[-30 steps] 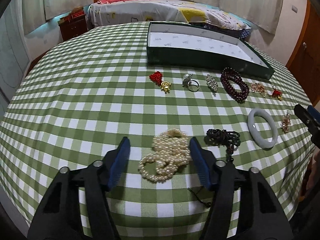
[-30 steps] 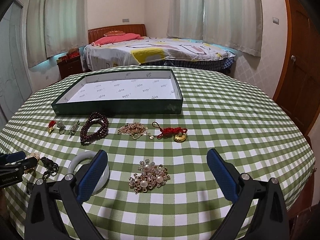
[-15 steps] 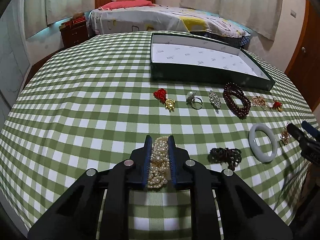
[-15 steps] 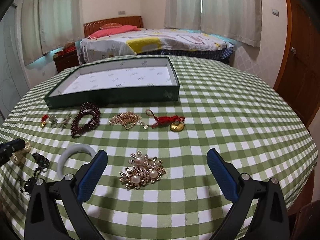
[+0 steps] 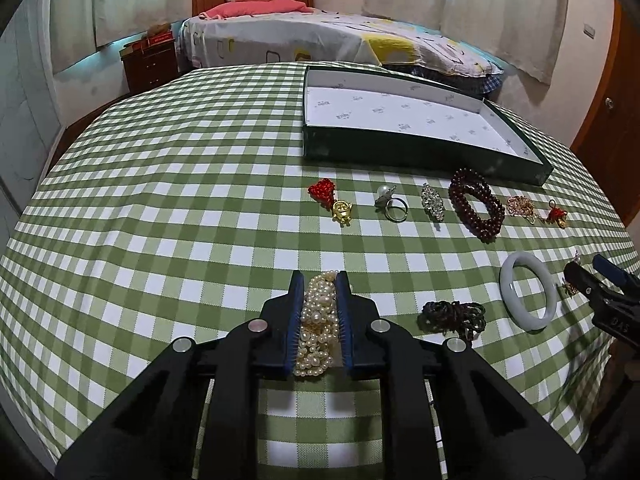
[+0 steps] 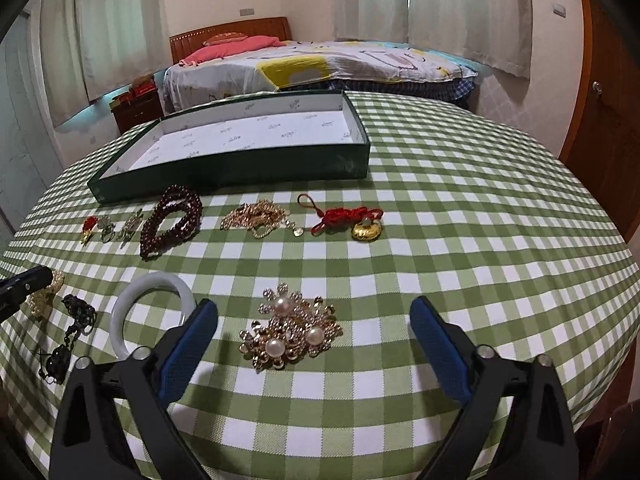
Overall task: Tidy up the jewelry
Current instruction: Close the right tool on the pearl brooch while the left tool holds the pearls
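My left gripper (image 5: 319, 280) is shut on a bundle of pearl necklace (image 5: 316, 322), held between the blue pads just above the green checked cloth. The open green box with a white floor (image 5: 404, 156) stands at the far right of the left wrist view and also shows in the right wrist view (image 6: 240, 168). My right gripper (image 6: 314, 318) is open, its jaws standing on either side of a gold and pearl brooch (image 6: 290, 332) on the cloth. Its tip shows in the left wrist view (image 5: 600, 284).
On the cloth lie a red knot charm (image 5: 334, 200), a pearl ring (image 5: 392, 202), a crystal brooch (image 5: 433, 202), a dark red bead bracelet (image 6: 170, 220), a gold chain (image 6: 258, 218), a red cord ingot charm (image 6: 354, 222), a white bangle (image 6: 154, 316) and dark beads (image 5: 454, 316).
My left gripper closed on the pearl necklace, which was lying loose between open jaws, and has lifted it slightly. My right gripper moved closer over the pearl brooch and stays open.
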